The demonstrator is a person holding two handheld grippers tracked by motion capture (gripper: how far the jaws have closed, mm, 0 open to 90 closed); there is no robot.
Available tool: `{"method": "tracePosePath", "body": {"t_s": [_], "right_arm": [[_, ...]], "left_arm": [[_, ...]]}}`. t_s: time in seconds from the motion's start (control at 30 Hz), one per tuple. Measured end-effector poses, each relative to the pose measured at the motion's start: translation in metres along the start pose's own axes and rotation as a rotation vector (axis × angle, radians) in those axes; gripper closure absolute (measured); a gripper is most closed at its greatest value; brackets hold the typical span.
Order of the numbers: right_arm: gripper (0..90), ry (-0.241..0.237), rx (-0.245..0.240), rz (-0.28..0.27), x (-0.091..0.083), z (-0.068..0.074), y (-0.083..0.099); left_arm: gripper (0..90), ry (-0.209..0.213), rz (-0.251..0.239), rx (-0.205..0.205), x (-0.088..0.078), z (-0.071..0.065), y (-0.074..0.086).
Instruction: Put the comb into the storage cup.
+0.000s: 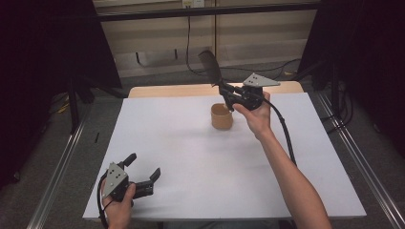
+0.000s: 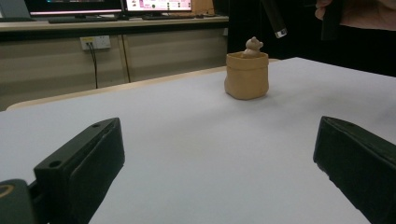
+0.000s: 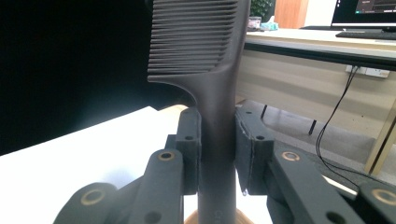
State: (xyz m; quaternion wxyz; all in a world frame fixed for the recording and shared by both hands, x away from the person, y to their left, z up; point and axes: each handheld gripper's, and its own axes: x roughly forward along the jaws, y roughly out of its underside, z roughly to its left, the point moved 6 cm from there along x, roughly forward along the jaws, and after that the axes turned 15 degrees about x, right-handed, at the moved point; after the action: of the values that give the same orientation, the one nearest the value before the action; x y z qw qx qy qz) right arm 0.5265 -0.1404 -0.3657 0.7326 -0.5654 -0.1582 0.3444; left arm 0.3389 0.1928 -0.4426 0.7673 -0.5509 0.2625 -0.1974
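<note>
A dark wide-tooth comb (image 1: 209,64) stands with its teeth upward, its handle clamped between the pads of my right gripper (image 1: 224,90). In the right gripper view the comb (image 3: 205,56) rises straight between both jaws of the gripper (image 3: 217,149). Just below and left of that gripper sits a tan pouch-shaped cup (image 1: 222,117). In the left gripper view the cup (image 2: 246,74) has a small tan figure (image 2: 253,45) poking out of it. My left gripper (image 1: 143,165) rests near the front left of the white sheet, jaws wide apart and empty (image 2: 219,140).
The white sheet (image 1: 191,157) covers a wooden table whose far edge (image 1: 167,90) shows behind it. Black frame posts (image 1: 74,95) stand at the left and right. A desk with monitors (image 2: 154,5) lies beyond. The right gripper's cable (image 1: 286,136) trails along the forearm.
</note>
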Motion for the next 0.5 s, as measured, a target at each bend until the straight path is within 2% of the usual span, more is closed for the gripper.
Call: {"method": "tracePosePath", "body": {"t_s": [0.5], "right_arm": [[72.7, 0.013, -0.017, 0.05, 0.022, -0.005, 0.006]], "left_arm": [[1.9, 0.003, 0.006, 0.004, 0.0, 0.0, 0.001]]}}
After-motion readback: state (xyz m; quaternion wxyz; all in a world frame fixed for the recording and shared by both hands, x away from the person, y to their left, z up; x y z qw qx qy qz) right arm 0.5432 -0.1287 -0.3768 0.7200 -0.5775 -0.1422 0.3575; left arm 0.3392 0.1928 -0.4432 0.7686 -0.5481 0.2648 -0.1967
